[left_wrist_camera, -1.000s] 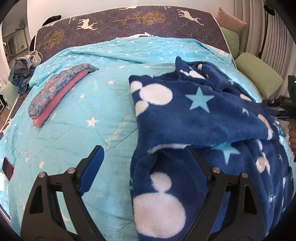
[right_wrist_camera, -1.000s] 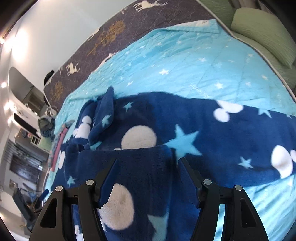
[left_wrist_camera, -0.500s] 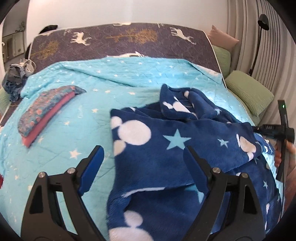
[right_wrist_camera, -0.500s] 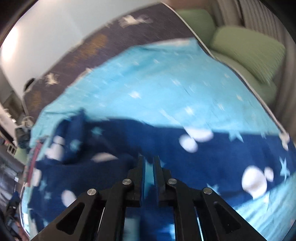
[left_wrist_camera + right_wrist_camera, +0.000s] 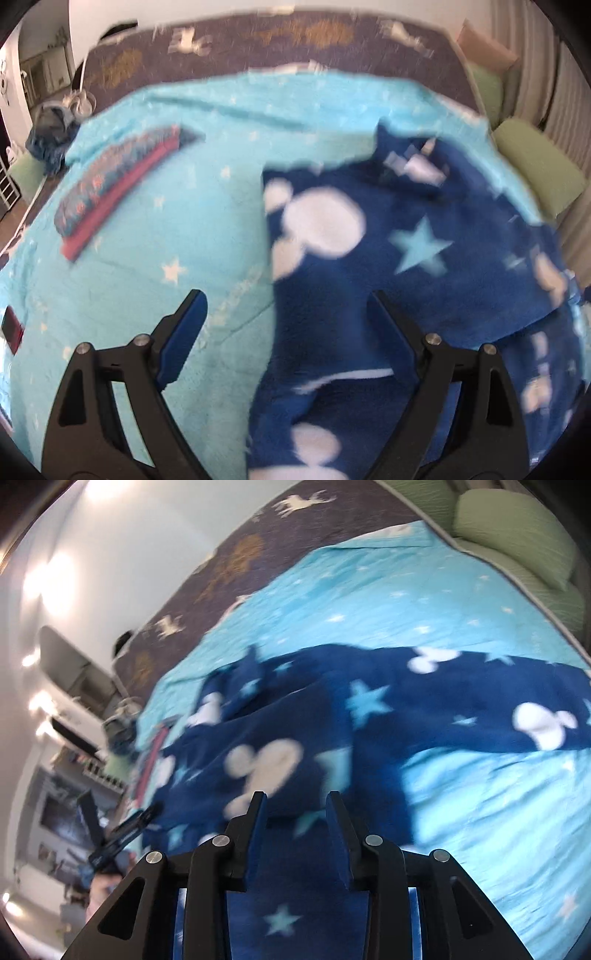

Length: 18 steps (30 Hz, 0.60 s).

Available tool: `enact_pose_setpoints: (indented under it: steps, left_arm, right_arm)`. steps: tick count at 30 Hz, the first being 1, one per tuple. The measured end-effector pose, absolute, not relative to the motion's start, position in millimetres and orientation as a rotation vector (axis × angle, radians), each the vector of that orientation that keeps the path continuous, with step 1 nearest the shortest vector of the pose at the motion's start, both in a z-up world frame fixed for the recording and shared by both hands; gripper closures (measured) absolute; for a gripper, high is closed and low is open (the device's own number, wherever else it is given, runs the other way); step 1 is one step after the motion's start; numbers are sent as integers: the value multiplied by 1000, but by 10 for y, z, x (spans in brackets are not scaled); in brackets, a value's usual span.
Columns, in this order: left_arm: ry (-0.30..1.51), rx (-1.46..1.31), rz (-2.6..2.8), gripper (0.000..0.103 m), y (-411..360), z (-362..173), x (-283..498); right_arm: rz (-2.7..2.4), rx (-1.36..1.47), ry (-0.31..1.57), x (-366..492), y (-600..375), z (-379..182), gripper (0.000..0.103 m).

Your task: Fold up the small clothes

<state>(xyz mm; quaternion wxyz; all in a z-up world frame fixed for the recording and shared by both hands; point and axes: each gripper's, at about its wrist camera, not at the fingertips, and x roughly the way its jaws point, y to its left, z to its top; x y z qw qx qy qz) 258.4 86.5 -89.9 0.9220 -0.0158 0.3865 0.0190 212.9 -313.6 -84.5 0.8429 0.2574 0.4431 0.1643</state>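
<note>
A navy fleece garment (image 5: 424, 280) printed with white mouse-head shapes and pale blue stars lies rumpled on a turquoise star-patterned quilt (image 5: 177, 229) that covers a bed. In the left wrist view it fills the right half of the quilt, with one layer folded over another and a small peak of cloth standing up at its far edge. In the right wrist view the same garment (image 5: 332, 716) stretches across the middle of the quilt (image 5: 480, 805), one long part reaching to the right edge.

The left gripper (image 5: 284, 314) hangs above the garment's left edge with its jaws wide apart; one finger is over bare quilt, the other over navy fleece, and nothing is pinched. The right gripper (image 5: 295, 805) is low over the near part of the garment; its jaws stand a narrow way apart and are opening, with fleece seen through the gap but not clamped.

A folded floral and pink cloth (image 5: 114, 188) lies on the quilt's far left. Beyond the quilt is a dark bedspread (image 5: 295, 40) with deer and tree prints. Green pillows (image 5: 535, 173) sit off the bed's right side. Both views are blurred.
</note>
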Motion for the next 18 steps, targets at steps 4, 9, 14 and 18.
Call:
enact_pose_setpoints:
  steps: [4,9,14,18]
  left_arm:
    - [724,-38,-59,14,633,-636,2581]
    - [844,-32,-100,8,481,-963,2945]
    - [941,-99,-73,0,762,-1451,3145]
    - [955,-120,-61,0,808,-1481,3154]
  right_arm:
    - [368,509,915,2257,-2887,-810,69]
    - [301,556,971,2480,-2861,-1101,70]
    - [323,698,959,2384,-3114,-1346,74]
    - [308,696,931,2248,-3292,-1222,71]
